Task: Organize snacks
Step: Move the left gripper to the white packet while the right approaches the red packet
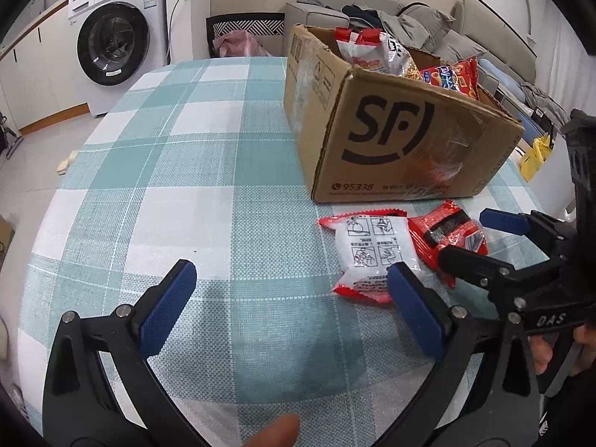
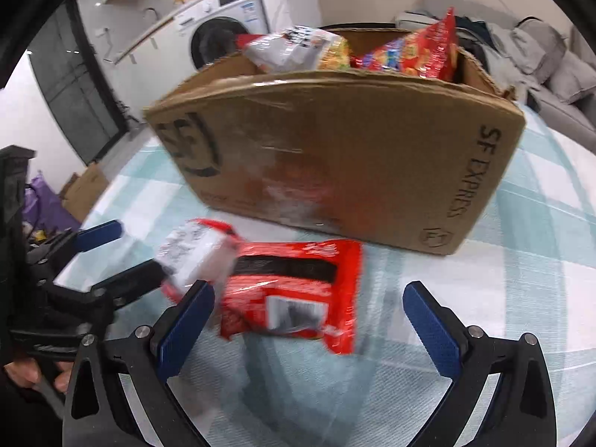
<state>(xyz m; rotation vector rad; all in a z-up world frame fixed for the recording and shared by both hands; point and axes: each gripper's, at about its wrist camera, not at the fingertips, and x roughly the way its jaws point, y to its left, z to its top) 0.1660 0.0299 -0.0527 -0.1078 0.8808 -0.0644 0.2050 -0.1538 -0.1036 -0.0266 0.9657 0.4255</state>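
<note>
Left gripper (image 1: 288,298): jaws released and wide apart, low over the checked worktop (image 1: 208,193), nothing between them; its right pad just overlaps the near edge of the white packet.
Right gripper (image 2: 309,320): jaws spread wide, gripping nothing, hovering above the red packet.
White packet (image 1: 368,253): flat on the worktop in front of the box, red-edged, printed panels facing up.
Red packet (image 2: 298,287): beside the white one, touching it, blurred in the right wrist view.
Cardboard box (image 1: 391,141): open-topped, standing on the worktop behind both packets.
Snack bags (image 1: 376,52): several standing inside the box, tops above the rim.
Washing machine (image 1: 119,33): beyond the worktop.
</note>
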